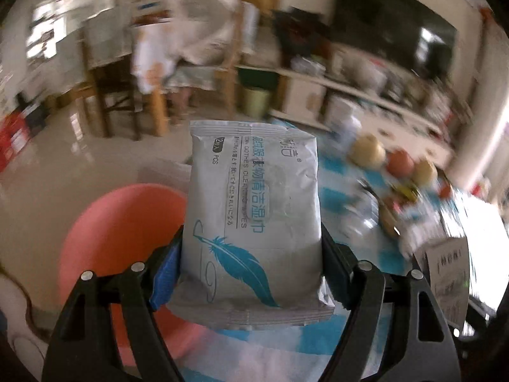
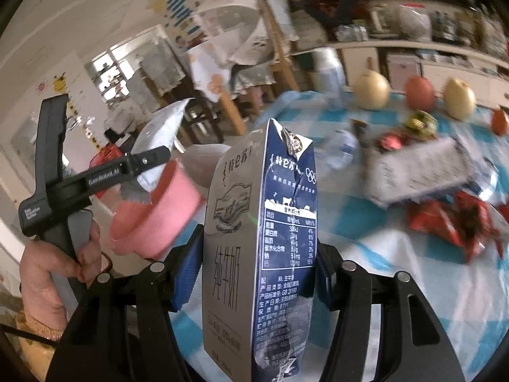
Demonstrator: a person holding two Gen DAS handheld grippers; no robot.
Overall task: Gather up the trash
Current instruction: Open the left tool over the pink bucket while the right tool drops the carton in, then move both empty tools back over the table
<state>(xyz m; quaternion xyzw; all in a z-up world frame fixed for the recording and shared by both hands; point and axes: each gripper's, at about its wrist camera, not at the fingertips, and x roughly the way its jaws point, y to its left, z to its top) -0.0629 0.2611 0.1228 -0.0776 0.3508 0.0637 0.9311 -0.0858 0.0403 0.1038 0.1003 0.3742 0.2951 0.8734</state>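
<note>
Blue-and-white checked tablecloth (image 2: 366, 222) is covering the table under both grippers, with a cluttered room blurring behind it. Starting on the left, the left gripper (image 1: 251, 264) is pinching a grey wet-wipes packet (image 1: 254, 219) with a teal feather on it, fingers pressing in on both sides of the pack's lower half, pack standing upright between them. Just behind and to the left of that gripper a pink bin (image 1: 121, 238) is sitting below the packet, off the table edge by the look of it. From the right wrist view the same bin (image 2: 156, 216) is showing up to the left of the right gripper, with the person's left hand (image 2: 47, 273) gripping the other tool's handle beside it. The right gripper (image 2: 257, 273) is squeezing a dark blue and white milk carton (image 2: 257, 254), upright, blue pads (image 2: 187, 273) pushing into its sides. Further right, ahead of that gripper, red wrappers (image 2: 455, 222) are lying on the cloth, and pears (image 2: 370, 90) and an apple (image 2: 420, 92) are lining up near the far edge.
</note>
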